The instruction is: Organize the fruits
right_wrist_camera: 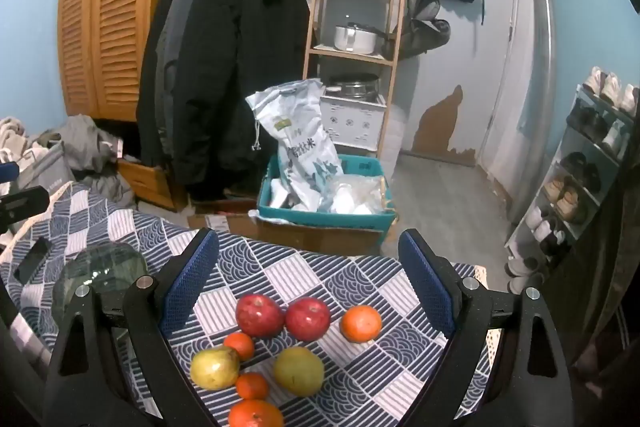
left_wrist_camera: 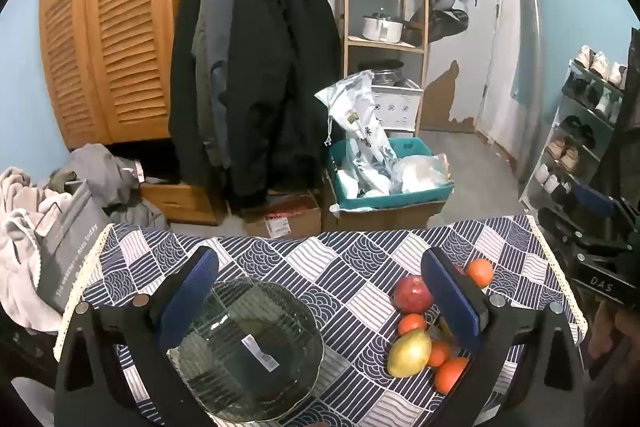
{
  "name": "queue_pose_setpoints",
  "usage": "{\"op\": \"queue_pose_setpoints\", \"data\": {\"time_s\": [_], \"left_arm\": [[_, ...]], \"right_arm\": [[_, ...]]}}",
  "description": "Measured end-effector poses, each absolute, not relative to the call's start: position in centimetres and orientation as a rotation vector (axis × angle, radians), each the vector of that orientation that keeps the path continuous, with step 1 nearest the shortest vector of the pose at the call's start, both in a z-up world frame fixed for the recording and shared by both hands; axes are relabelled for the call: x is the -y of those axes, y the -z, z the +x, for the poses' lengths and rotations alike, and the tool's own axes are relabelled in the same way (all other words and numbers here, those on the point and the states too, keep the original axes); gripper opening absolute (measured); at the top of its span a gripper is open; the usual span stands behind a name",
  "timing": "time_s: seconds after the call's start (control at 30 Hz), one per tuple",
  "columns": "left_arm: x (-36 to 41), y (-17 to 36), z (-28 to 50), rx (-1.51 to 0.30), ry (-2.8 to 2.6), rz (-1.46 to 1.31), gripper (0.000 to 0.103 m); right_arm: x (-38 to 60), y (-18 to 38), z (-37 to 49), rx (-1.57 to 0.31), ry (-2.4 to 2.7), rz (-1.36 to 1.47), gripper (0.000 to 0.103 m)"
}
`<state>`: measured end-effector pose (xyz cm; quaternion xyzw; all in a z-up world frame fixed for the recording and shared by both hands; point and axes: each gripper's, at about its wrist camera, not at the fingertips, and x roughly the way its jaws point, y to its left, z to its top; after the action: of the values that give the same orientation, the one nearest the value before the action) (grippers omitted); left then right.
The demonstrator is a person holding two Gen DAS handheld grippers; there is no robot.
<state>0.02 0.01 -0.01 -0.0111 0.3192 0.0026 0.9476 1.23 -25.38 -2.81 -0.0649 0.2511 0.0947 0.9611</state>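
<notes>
My glass bowl point(left_wrist_camera: 248, 351) sits under my left gripper point(left_wrist_camera: 320, 307), wide open and empty; the fruits point(right_wrist_camera: 280, 351) lie loose to its right, directly beneath my right gripper point(right_wrist_camera: 308, 291), the nearer one, also spread and empty.

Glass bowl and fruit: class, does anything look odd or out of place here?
Yes. The glass bowl is empty and still carries a label sticker inside, while the apples, oranges and pears lie loose on the tablecloth. Nothing looks spilled or broken.
</notes>
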Motion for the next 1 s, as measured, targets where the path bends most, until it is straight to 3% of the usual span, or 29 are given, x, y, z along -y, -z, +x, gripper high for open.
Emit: {"op": "queue_pose_setpoints", "data": {"time_s": [1.0], "left_arm": [[0.0, 0.04, 0.02, -0.652, 0.001, -0.024, 0.102]], "right_arm": [[25.31, 3.1, 1.28, -0.521, -0.193, -0.133, 0.09]]}}
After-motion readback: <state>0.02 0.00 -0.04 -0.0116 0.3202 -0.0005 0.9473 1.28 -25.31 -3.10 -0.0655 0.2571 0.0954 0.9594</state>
